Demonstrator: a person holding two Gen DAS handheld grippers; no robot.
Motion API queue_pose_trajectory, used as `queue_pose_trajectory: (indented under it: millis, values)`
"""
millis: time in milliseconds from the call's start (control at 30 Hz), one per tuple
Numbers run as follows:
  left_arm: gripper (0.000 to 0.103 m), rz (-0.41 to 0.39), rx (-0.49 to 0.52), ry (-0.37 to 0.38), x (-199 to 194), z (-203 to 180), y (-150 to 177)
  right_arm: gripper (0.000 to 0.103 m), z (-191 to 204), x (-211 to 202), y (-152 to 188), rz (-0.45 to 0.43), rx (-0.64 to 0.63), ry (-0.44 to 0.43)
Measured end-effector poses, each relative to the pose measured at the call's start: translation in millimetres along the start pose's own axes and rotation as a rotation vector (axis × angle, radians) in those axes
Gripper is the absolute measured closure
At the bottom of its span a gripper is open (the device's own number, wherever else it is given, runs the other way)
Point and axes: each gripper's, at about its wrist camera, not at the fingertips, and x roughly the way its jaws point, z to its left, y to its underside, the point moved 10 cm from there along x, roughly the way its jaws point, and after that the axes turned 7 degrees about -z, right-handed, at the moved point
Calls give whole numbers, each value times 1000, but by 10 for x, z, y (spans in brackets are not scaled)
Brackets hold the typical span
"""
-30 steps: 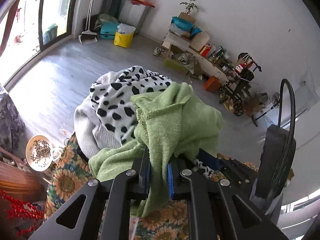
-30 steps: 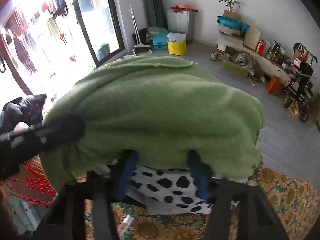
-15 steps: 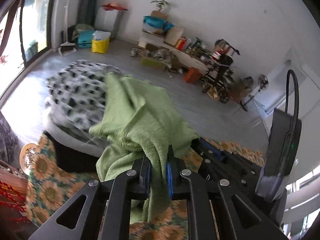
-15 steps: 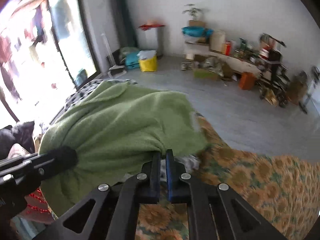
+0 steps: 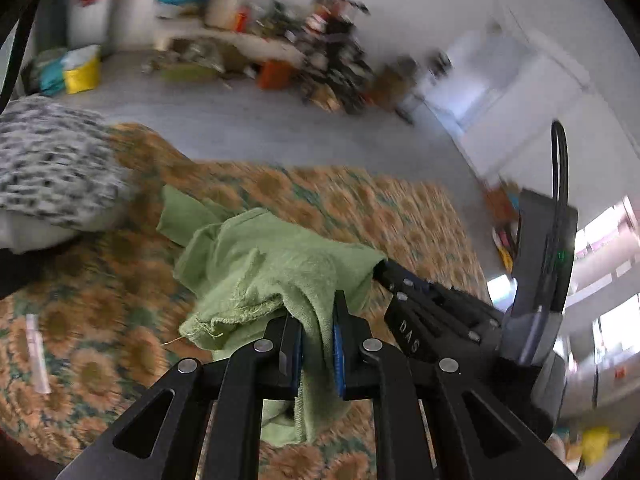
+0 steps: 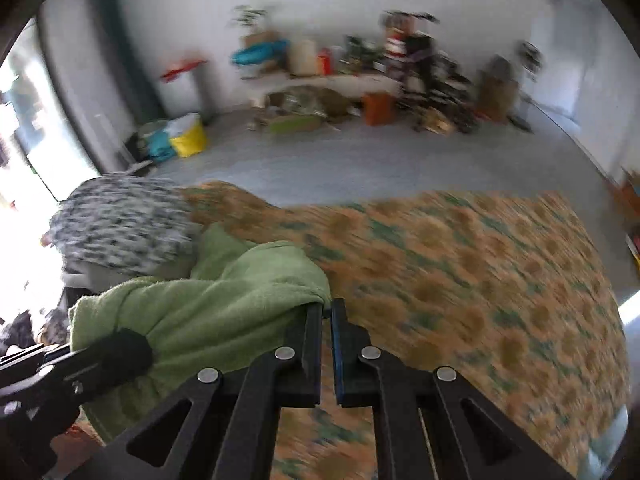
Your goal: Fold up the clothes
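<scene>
Sunflower-print cloth covers the work surface, blurred; cluttered shelf against a white wall behind. Green garment bunched low over the cloth, near the spotted black-and-white pile at left. Left gripper clenched on a fold of the garment. Right gripper nearly closed, pinching the garment's edge at the fingertips.

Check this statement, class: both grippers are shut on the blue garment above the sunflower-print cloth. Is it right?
One detail is wrong: the garment is green, not blue. The left wrist view shows the left gripper clamping it; the right gripper is shut on its edge above the sunflower-print cloth.
</scene>
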Motion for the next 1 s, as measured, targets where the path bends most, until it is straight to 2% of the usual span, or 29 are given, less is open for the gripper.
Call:
queue_pose_trajectory:
  millis: [133,233,333,467,500,600,767,900,1000]
  values:
    - [90,95,29,28,248,-136,224,98,-368,5,254,55,38,67]
    - [86,168,28,16,299,31,331,98,-432,25,439,90,33,107]
    - [78,172,27,-14,170,220,311,98,-437,43,590,109,23,128]
    - [45,146,-11,-66,-26,626,176,98,-362,67,718,139,18,151]
    - [43,140,-12,-91,-70,745,144,98,-324,71,752,149,17,157]
    - [43,134,32,-165,-109,1030,81,98,-176,79,865,181,14,171]
    - [44,208,-14,-130,77,1315,240,98,-95,31,1092,231,18,209]
    - [43,245,-74,-117,245,1334,337,98,-269,-54,1151,249,66,242]
    - [43,251,-73,-129,303,1286,378,99,-449,-91,1154,251,76,245]
